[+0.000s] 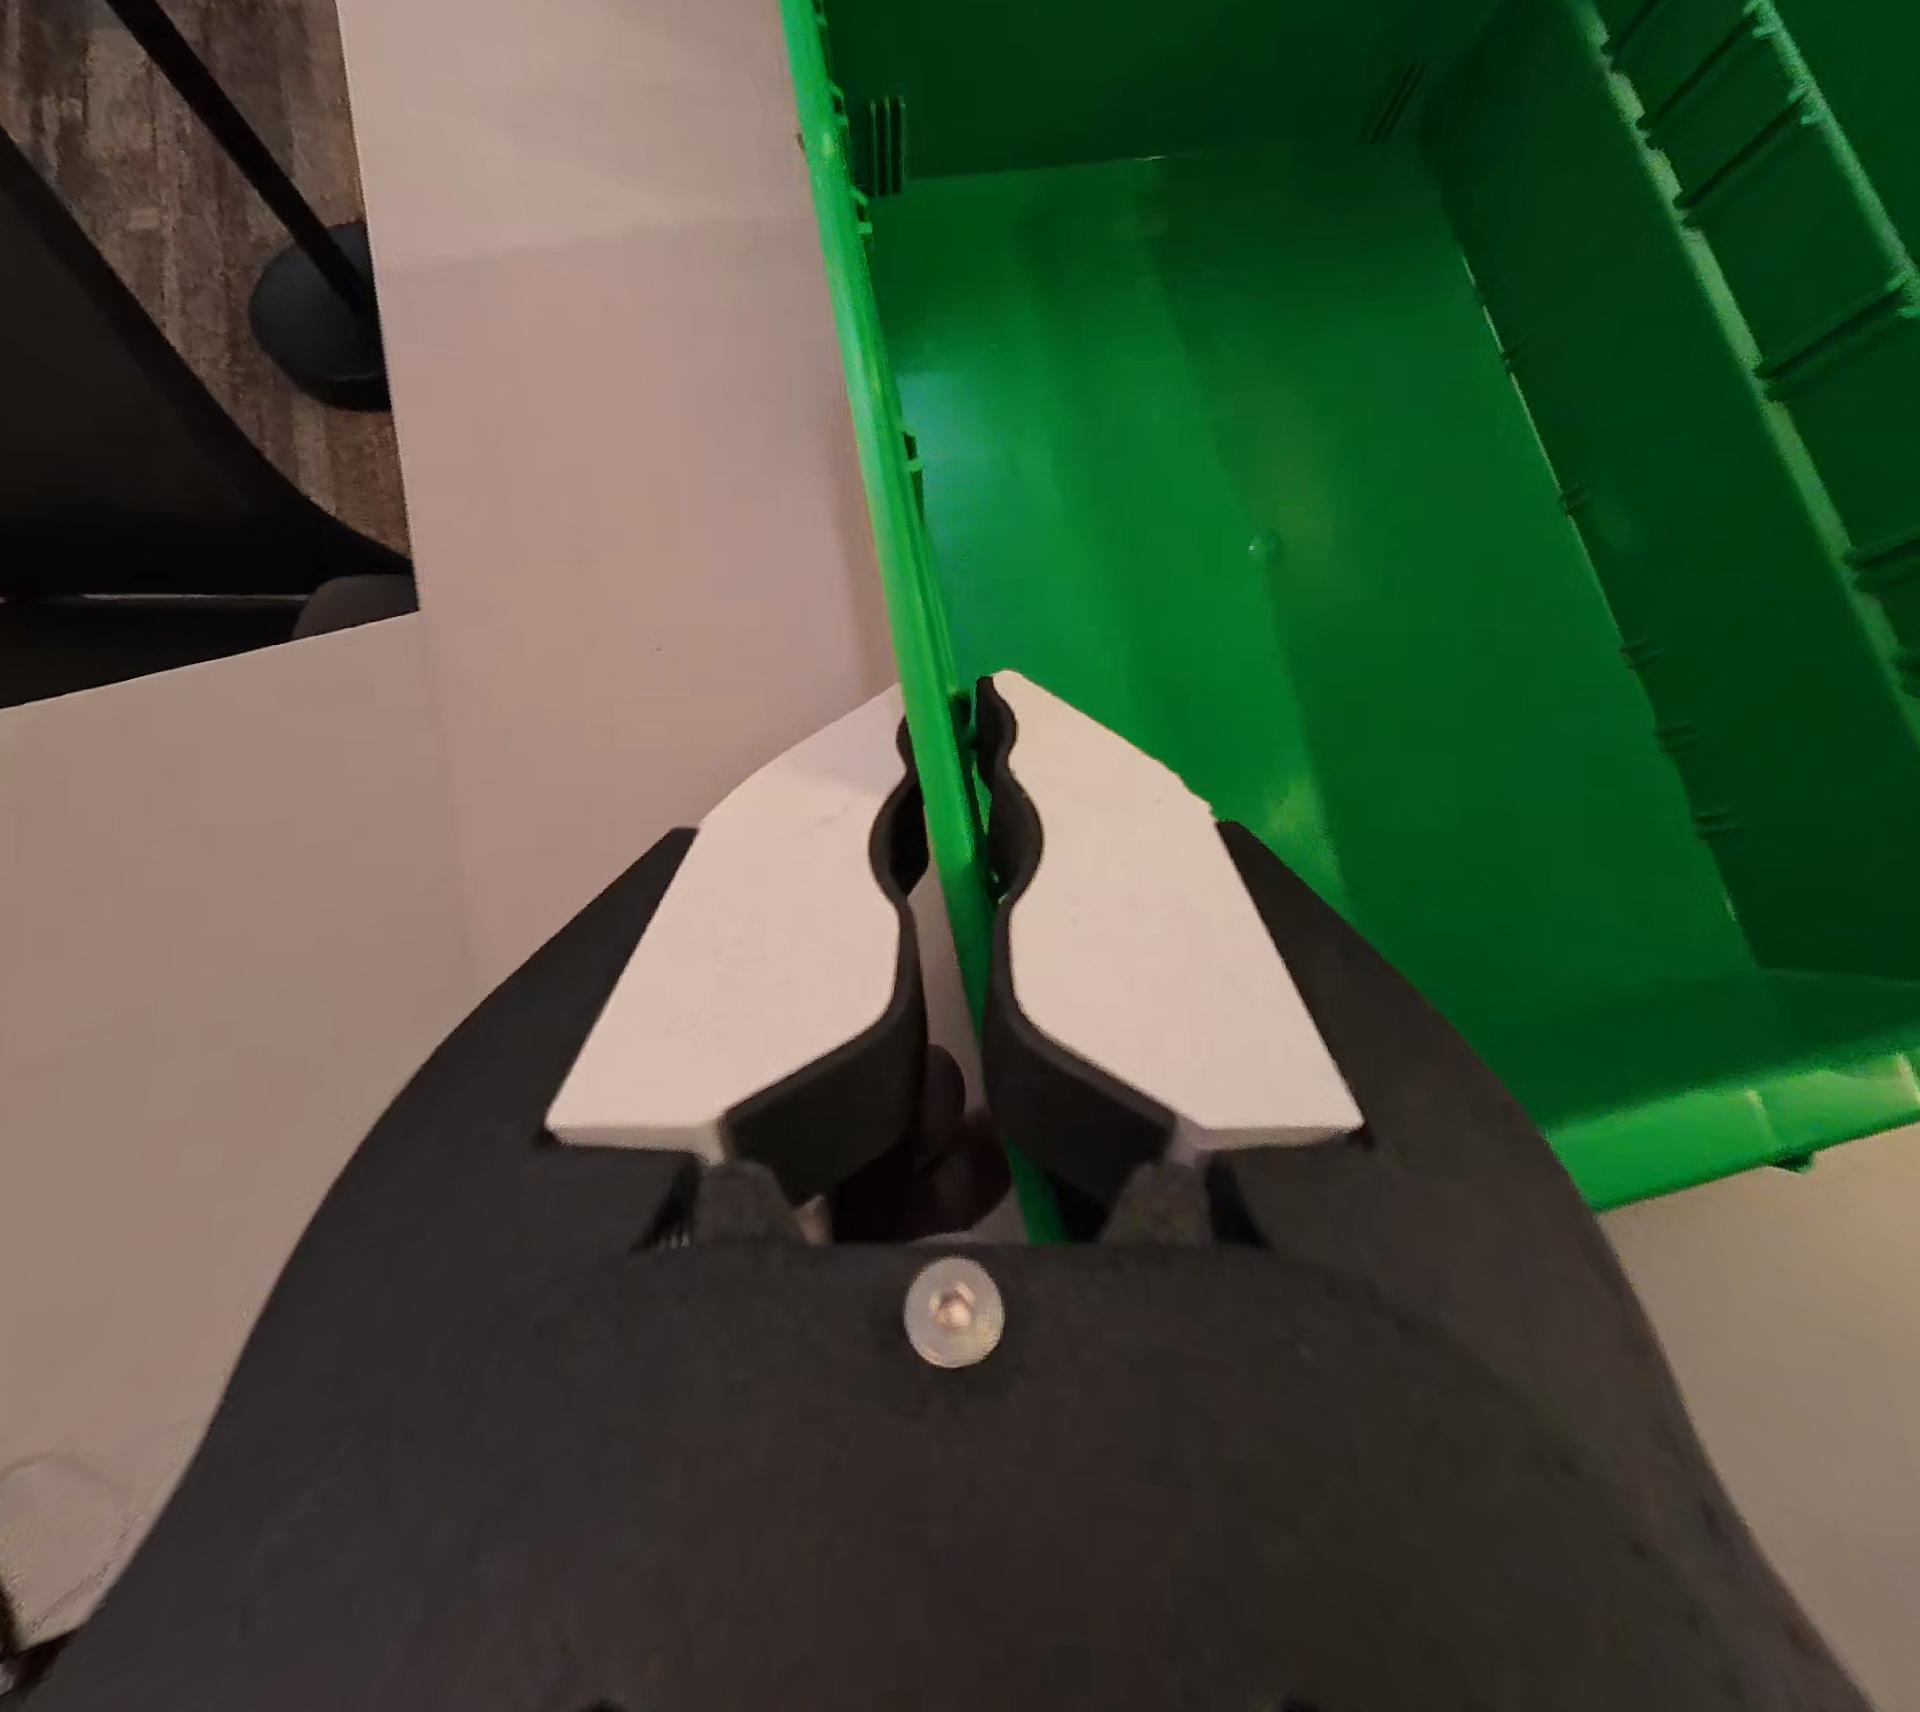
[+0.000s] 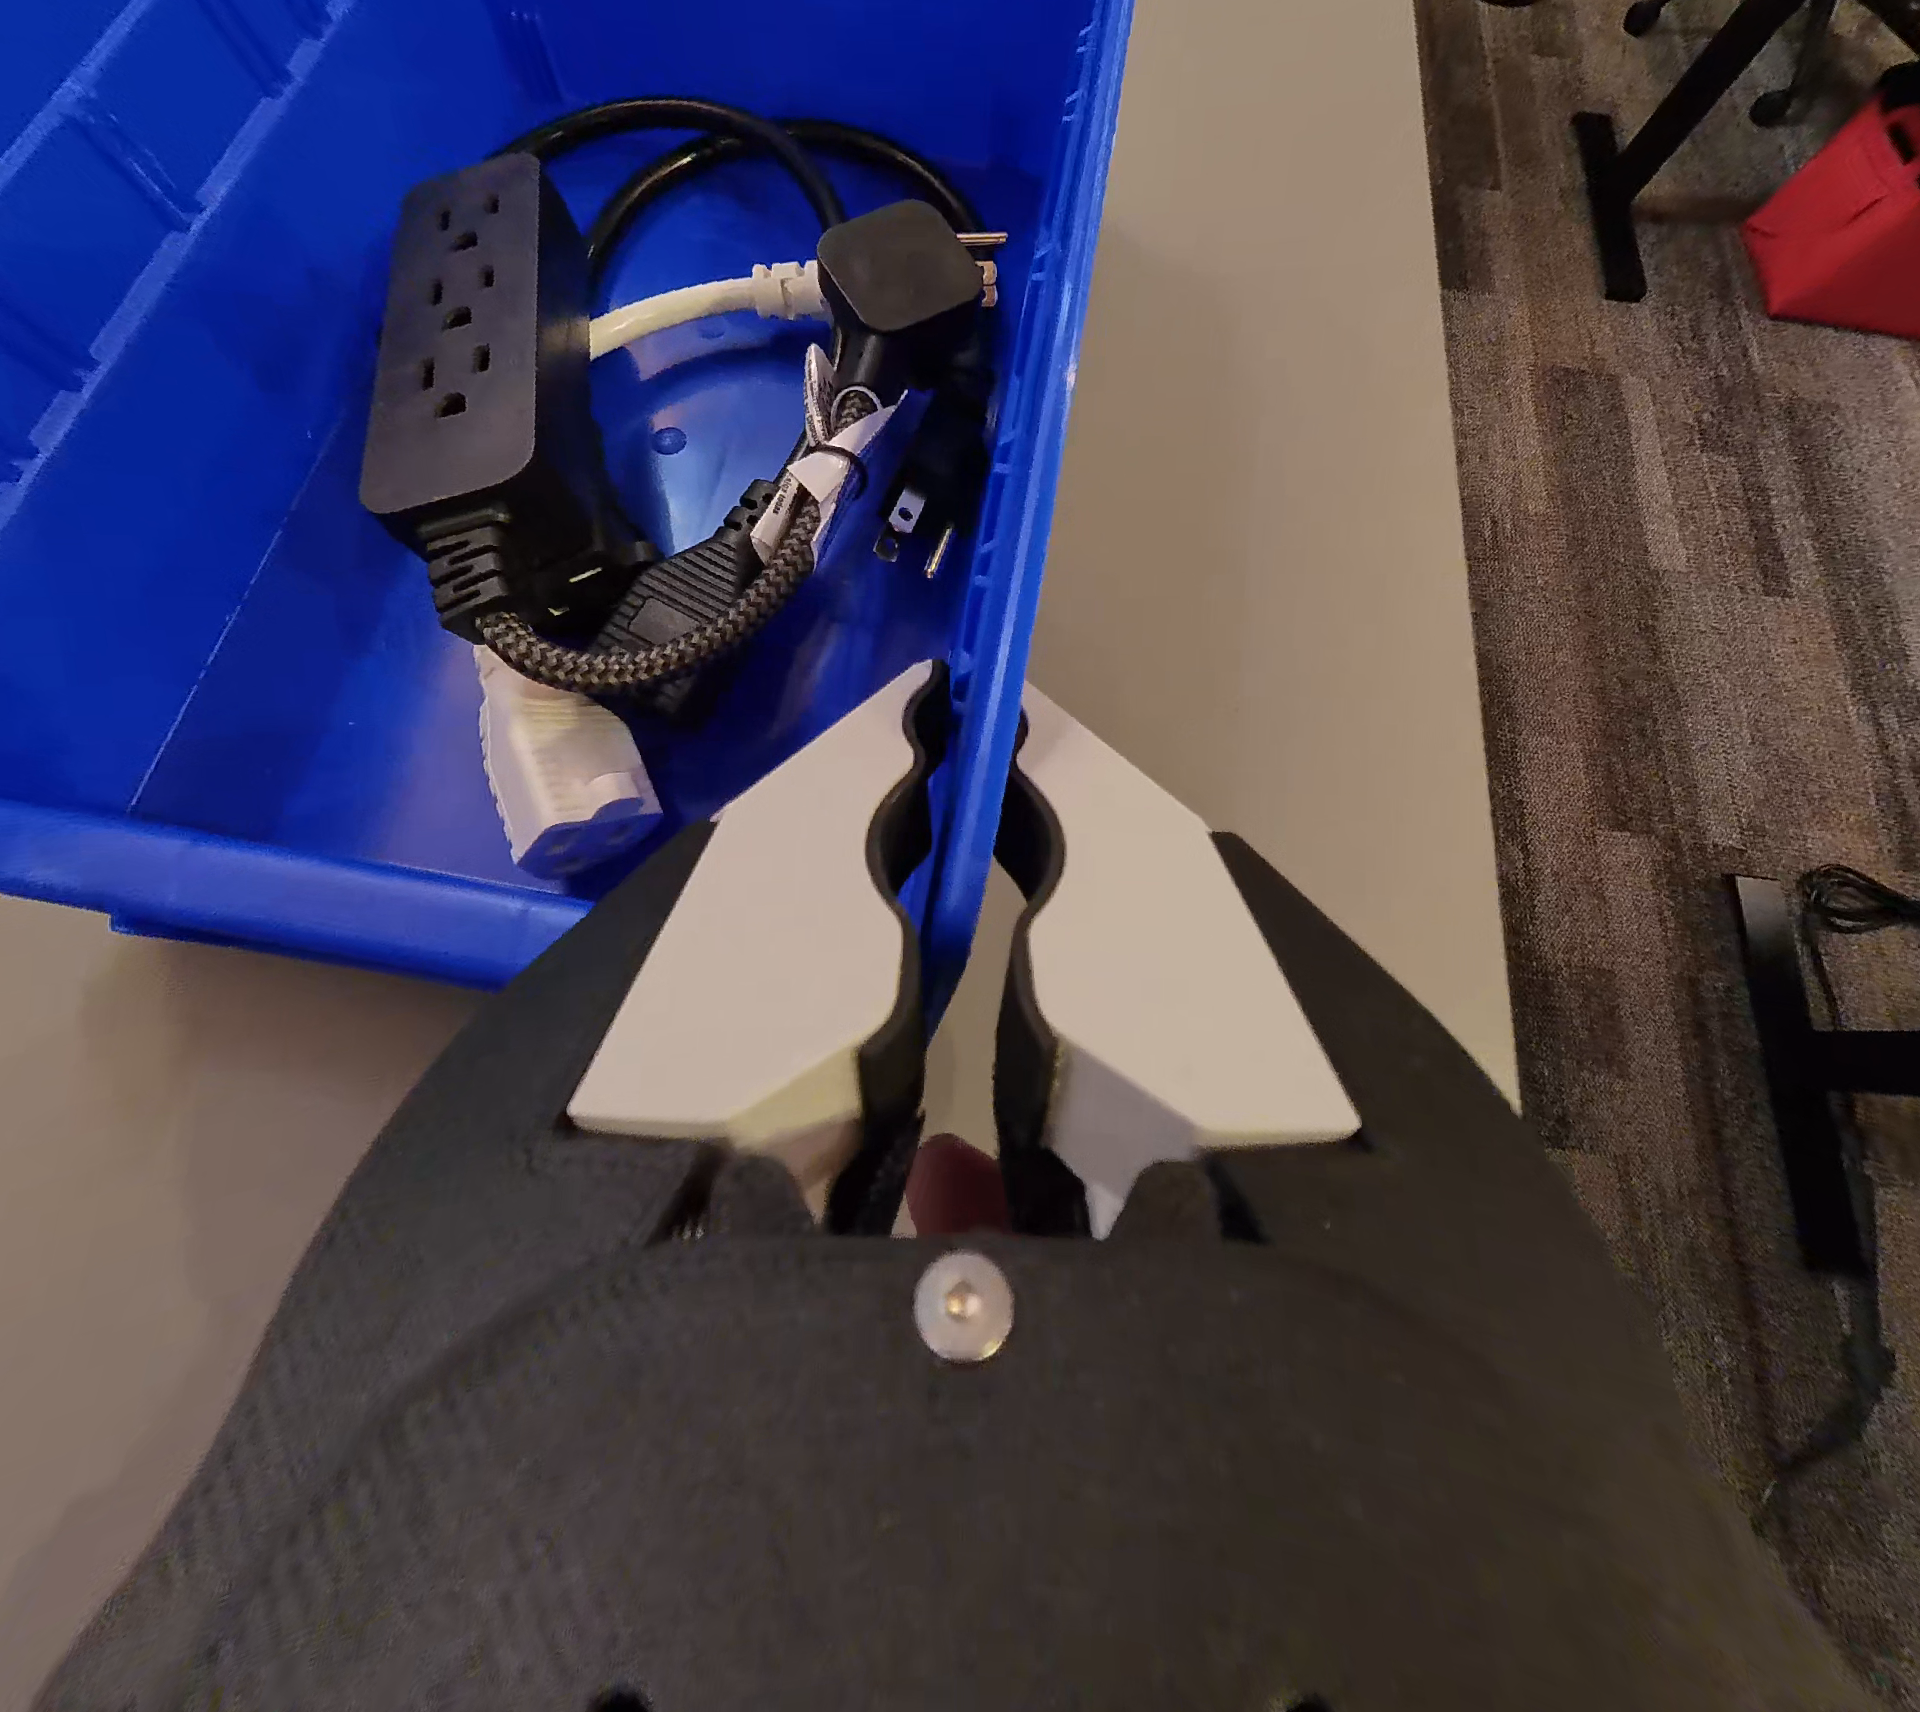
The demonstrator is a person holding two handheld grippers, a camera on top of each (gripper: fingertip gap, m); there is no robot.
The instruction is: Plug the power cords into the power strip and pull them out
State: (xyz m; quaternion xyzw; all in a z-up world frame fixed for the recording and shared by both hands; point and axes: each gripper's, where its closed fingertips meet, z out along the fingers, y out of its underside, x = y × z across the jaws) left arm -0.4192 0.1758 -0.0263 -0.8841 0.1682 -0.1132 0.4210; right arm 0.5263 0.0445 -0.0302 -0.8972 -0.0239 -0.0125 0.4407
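Note:
My left gripper is shut on the left wall of an empty green bin, one finger outside and one inside. My right gripper is shut on the right wall of a blue bin. Inside the blue bin lie a black power strip with three outlets, its braided cord, a black plug, a black power cord, and a white cord with a white connector. Both bins stand on a white table.
The table's left edge and right edge drop off to carpet. A stand base sits on the floor at left. Black stands and a red object are on the floor at right. My right fingertips sit around 95 cm from my left ones.

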